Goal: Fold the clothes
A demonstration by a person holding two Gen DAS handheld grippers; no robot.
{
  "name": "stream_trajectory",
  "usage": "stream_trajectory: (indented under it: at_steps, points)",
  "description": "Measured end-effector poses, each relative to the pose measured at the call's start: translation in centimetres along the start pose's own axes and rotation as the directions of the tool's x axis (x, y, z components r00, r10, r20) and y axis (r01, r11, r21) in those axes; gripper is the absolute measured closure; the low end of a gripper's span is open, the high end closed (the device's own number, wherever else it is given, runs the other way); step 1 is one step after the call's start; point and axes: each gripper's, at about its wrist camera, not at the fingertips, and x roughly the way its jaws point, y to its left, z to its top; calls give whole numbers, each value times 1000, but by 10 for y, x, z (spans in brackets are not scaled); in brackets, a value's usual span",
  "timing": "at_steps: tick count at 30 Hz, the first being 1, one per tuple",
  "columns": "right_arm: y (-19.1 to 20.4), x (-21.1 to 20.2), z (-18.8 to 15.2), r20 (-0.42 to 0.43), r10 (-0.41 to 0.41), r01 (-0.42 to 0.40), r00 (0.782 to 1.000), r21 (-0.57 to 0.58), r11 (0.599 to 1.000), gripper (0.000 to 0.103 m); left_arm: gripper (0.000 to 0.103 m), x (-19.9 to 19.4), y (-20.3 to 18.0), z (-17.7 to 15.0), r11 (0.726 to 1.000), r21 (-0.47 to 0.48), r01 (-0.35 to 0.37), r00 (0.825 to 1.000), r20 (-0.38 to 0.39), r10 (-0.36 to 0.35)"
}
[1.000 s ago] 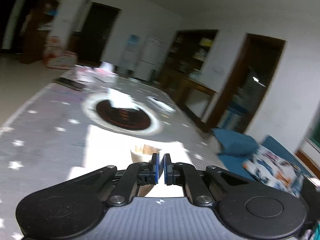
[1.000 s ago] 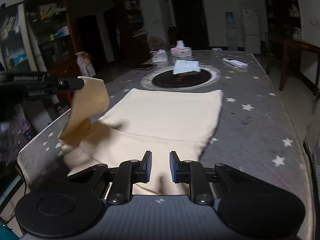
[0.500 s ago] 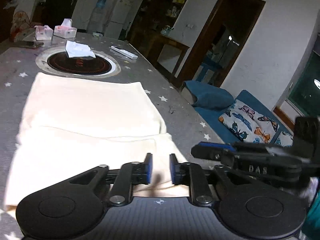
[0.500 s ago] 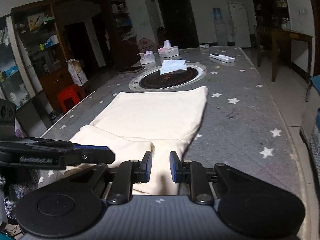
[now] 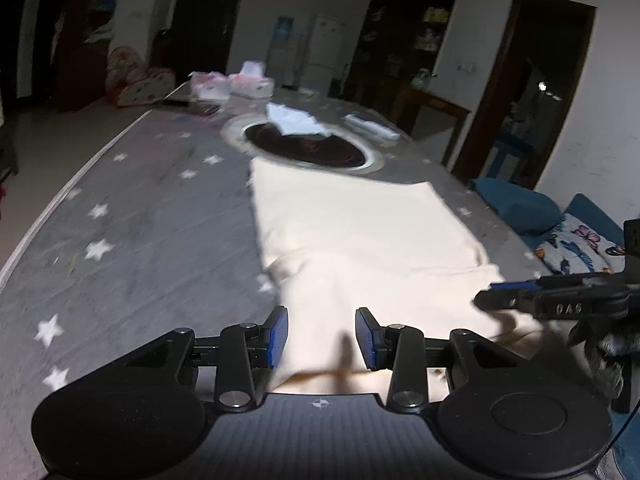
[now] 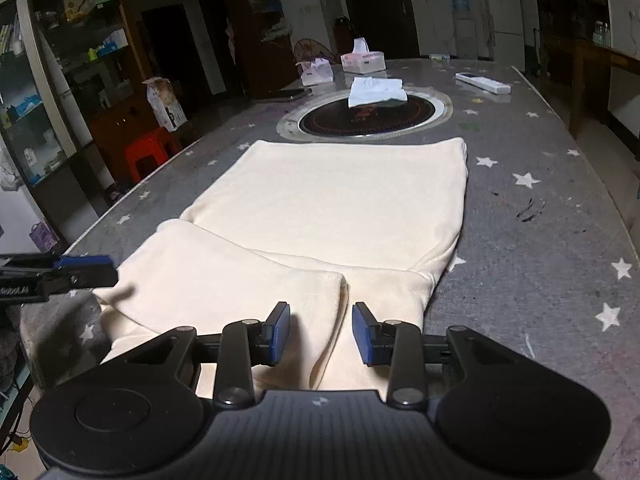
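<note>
A cream garment lies flat on the grey star-patterned table, with both sleeves folded in over its near end. In the left wrist view the same cream garment fills the middle. My left gripper hovers open over the garment's near edge with nothing between its fingers. My right gripper is open too, above the seam where the two folded sleeves meet. The other gripper shows at the side of each view: the right gripper's arm and the left gripper's arm.
A round dark hotplate is set in the table beyond the garment, with a folded white cloth on it. Tissue boxes and a remote lie farther back. Red stools and shelves stand left; blue cushions lie right.
The left gripper let go of the sleeve it held up, which now lies folded on the garment. Both grippers have opened wider, and the left one swung back over the near edge.
</note>
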Motion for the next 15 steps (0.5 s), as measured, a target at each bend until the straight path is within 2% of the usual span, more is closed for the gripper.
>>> stream_trajectory:
  at_steps: [3,4,5,7,8,9,13,15]
  points:
    - [3,4,2,-5,-7,7,1000,-13,1000,70,63,7,5,-5,999,-35,-3,1000,-27,2]
    - [5,5,2,-5,-11,11,1000,-22,1000,73,63,8,5,-7,999,-43,-1,999,-35,-1]
    - [7,6,3,-6,-16,16,1000,-32,999,80,66,9,5,-8,999,-48,3,999,-41,-5]
    - [10,7,4,-3,-32,32,999,-55,998,91,75,10,5,-9,998,-56,14,999,-49,-17]
    - [11,7,5,1,-39,39,999,-65,997,93,87,10,6,-9,998,-61,21,998,-51,-24]
    - [13,4,6,9,-43,44,999,-74,996,95,92,9,7,-9,997,-69,28,998,-53,-31]
    - [18,-4,11,40,-60,64,997,-106,992,97,96,-3,11,-8,991,-118,61,995,-72,-70]
    - [18,-2,10,27,-66,69,997,-109,992,97,95,-7,12,-8,988,-133,75,992,-89,-87]
